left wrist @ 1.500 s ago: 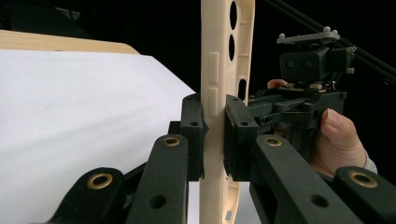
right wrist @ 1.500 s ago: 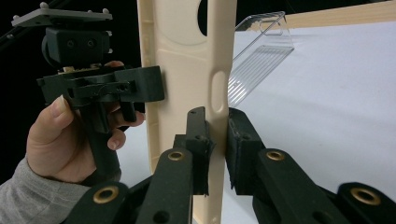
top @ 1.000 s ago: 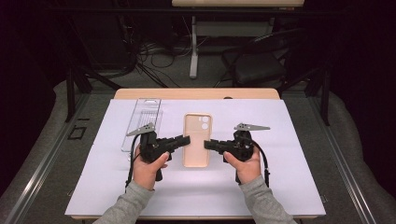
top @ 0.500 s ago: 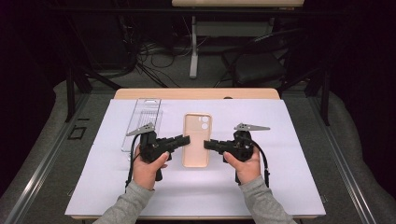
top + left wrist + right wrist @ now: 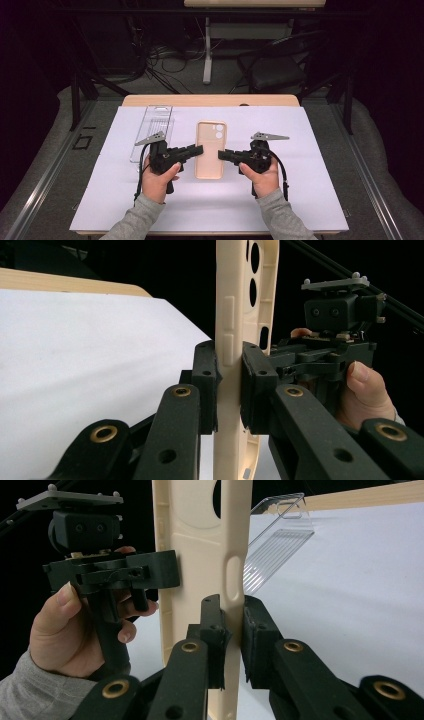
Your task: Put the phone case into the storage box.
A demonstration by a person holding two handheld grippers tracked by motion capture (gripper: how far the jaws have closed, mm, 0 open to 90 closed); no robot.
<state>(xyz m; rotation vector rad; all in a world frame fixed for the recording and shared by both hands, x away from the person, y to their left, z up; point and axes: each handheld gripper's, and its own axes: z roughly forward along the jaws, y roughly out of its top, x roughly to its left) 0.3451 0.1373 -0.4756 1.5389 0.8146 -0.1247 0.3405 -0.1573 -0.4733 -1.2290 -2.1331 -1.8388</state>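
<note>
No text, label, brand or number can be read on anything here, neither on the case (image 5: 210, 150) nor elsewhere

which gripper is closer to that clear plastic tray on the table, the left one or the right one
Left. The left gripper sits just right of the clear tray while clamping the phone case's left edge. The right gripper clamps the case's far edge, with the whole case between it and the tray.

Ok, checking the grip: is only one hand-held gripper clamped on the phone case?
No, the left hand-held gripper and right hand-held gripper each pinch an edge of the case.
</note>
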